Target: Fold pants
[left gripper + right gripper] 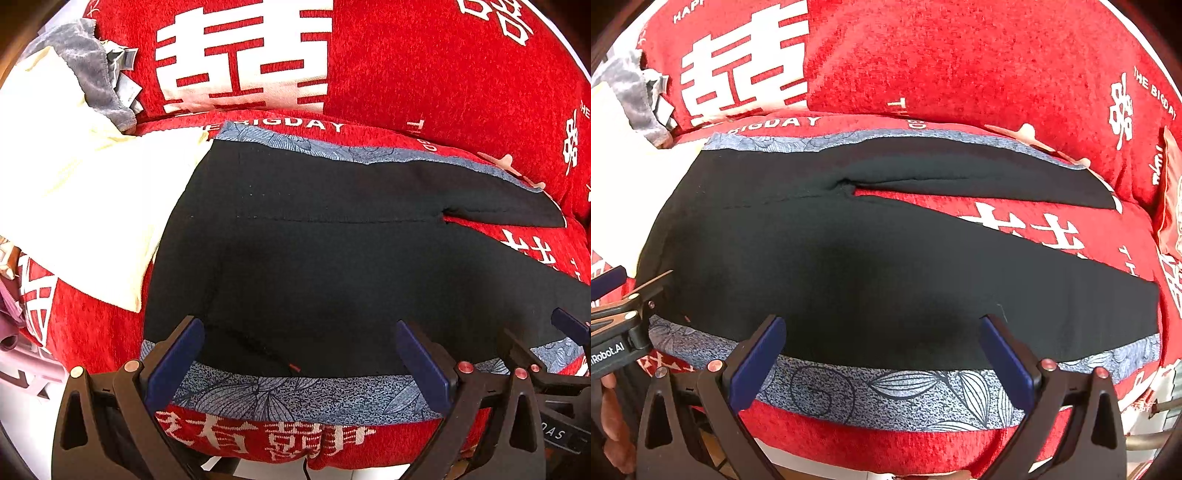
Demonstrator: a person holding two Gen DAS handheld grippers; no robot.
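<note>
The black pants (314,258) lie spread flat on a blue leaf-print cloth (295,391) over a red sofa cushion (443,74), waist toward the cream fabric (74,184) at the left, the two legs parting toward the right. No fold shows yet, so the whole job looks to be ahead. The left claw (301,354) and the right claw (882,350) both hover at the near edge with jaws spread wide, holding nothing. The pants look matte, soft and thin with a stitched centre seam; the cushion is nubby chenille with white woven characters.
</note>
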